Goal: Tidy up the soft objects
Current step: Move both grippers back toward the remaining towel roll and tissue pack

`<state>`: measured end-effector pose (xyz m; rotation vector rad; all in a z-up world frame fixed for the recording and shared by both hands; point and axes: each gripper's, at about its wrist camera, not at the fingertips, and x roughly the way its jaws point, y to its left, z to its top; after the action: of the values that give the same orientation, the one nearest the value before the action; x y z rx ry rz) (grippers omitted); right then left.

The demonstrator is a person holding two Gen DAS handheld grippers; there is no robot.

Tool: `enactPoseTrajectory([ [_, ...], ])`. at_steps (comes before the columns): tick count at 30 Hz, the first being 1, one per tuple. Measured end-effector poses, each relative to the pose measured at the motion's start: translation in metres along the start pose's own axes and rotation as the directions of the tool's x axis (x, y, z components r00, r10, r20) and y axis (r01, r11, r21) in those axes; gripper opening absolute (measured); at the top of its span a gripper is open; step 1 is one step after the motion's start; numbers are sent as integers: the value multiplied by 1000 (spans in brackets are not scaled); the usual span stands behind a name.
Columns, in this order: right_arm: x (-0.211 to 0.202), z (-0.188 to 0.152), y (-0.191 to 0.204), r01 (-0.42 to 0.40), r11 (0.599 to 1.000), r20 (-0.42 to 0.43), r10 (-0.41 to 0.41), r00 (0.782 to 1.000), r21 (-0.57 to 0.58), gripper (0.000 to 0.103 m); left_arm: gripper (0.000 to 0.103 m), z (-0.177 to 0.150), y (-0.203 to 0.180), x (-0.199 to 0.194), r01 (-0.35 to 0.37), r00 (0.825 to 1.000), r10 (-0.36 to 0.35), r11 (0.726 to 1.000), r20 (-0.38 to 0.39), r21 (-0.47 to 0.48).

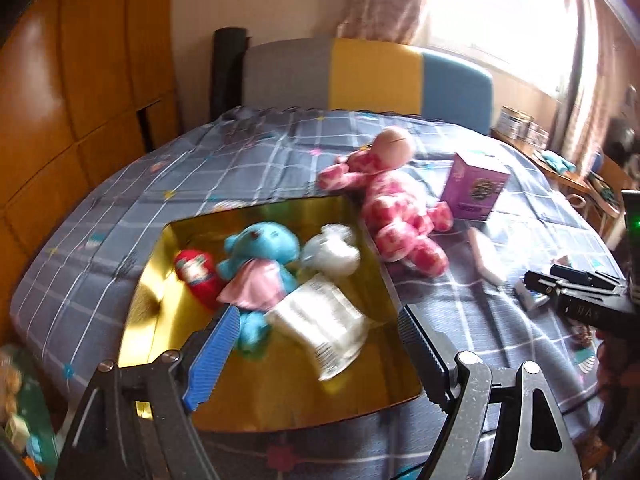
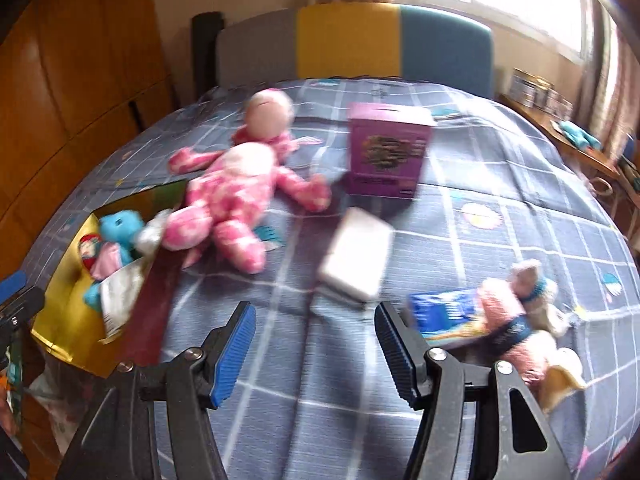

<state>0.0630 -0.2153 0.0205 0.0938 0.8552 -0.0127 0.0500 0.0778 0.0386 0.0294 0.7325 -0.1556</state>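
Hovering over the gold box [image 1: 256,408] on the bed [image 1: 200,168], the left gripper [image 1: 316,350] has its fingers spread w/ nothing between them; the blue plush [image 1: 260,256] lies inside the box just beyond the blue-padded finger [image 1: 212,356], w/ a red toy [image 1: 196,276] on its far-left side, a white plastic packet [image 1: 324,320] beside it & a white bundle [image 1: 332,252] toward the box's back corner. Pink spotted plush [image 1: 396,208] lies on the bed just right of the box, outside it, well past the fingertips. Right gripper [image 2: 316,344] is also apart & empty, over bare bedding to the right of the box; a white block [image 2: 356,260] sits just ahead of its fingers, a purple carton [image 2: 386,152] farther back. Right wrist view alone shows a pale pink plush w/ dark band [image 2: 516,328] & a blue packet [image 2: 440,312] just beside the right finger, far from the box. Left wrist view alone shows the box's full interior; the other view catches only its near corner.
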Motion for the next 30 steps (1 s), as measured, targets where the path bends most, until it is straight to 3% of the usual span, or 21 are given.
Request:
enactPoseTrajectory([
  [7,-34,7,-114,155,958,57,-173,983,240,63,82,26,-49,9,121,993,-120,987,-19,101],
  [15,-60,-14,-224,226,815,68,-308,949,534,64,86,44,-136,47,183,982,-167,952,-86,244],
  [20,-48,-33,-248,204,768,32,-281,959,607,64,86,41,-179,81,202,975,-159,928,-156,313],
  [23,-51,-34,-251,183,759,63,-283,957,624,64,86,39,-194,102,205,969,-145,924,-201,323],
  [30,-48,-31,-245,143,790,78,-234,969,596,64,89,42,-225,141,201,961,-116,917,-252,344],
])
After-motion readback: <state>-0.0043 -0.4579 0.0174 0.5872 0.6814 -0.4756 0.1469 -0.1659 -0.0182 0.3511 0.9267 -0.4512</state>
